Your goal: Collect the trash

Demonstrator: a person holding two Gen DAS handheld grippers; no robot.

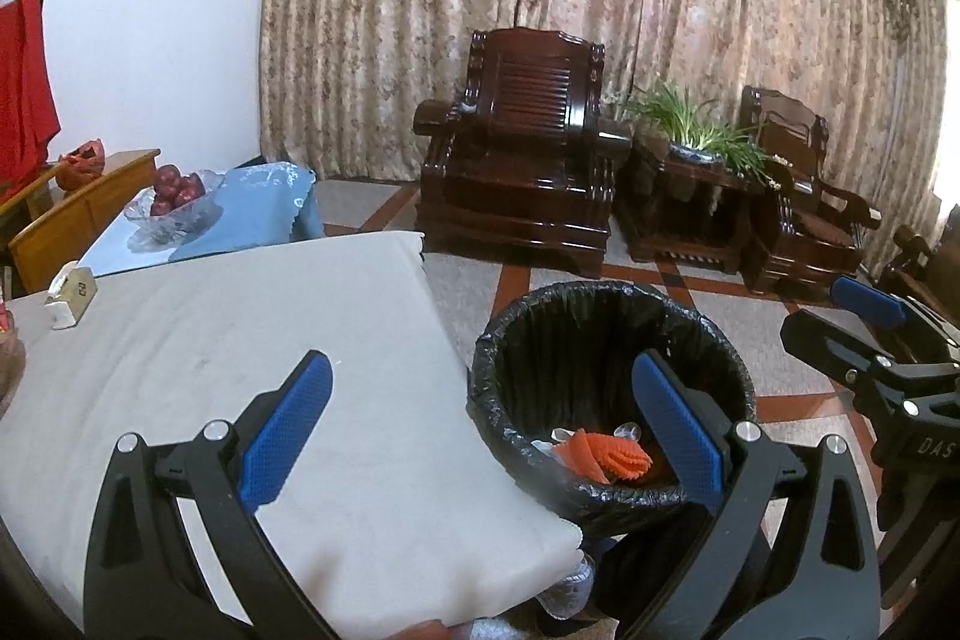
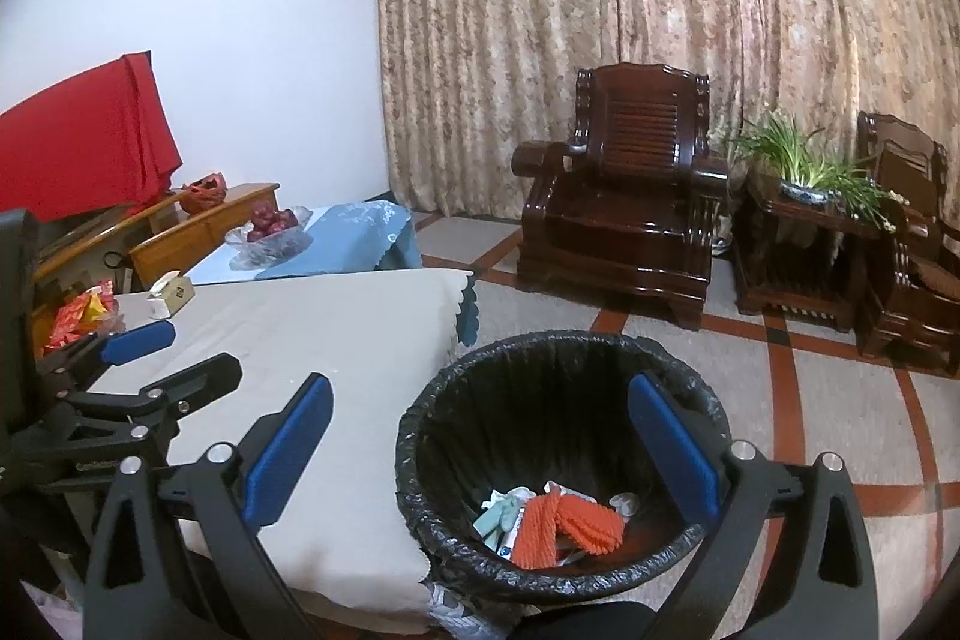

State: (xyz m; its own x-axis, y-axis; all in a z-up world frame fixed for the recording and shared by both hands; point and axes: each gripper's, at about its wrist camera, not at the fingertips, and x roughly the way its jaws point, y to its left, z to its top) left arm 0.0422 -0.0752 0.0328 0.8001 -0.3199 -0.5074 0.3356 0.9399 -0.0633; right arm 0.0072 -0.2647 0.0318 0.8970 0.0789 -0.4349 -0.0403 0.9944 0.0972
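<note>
A round bin with a black liner (image 1: 606, 328) (image 2: 558, 358) stands on the floor beside the cloth-covered table (image 1: 240, 340) (image 2: 336, 334). Inside lie orange crinkled wrappers (image 1: 606, 460) (image 2: 564, 520), white and pale green scraps (image 2: 504, 511) and clear plastic. My left gripper (image 1: 480, 430) is open and empty, straddling the table's corner and the bin's rim; it also shows in the right wrist view (image 2: 174, 349). My right gripper (image 2: 480, 448) is open and empty above the bin; it also shows in the left wrist view (image 1: 840, 322).
A small tissue box (image 1: 69, 295) (image 2: 171, 295) sits at the table's far left. Red and yellow packets (image 2: 81, 316) lie near it. A glass bowl of red fruit (image 1: 174, 202) stands on a blue-clothed table. Dark wooden armchairs (image 1: 522, 160) and a plant (image 1: 690, 124) stand by the curtain.
</note>
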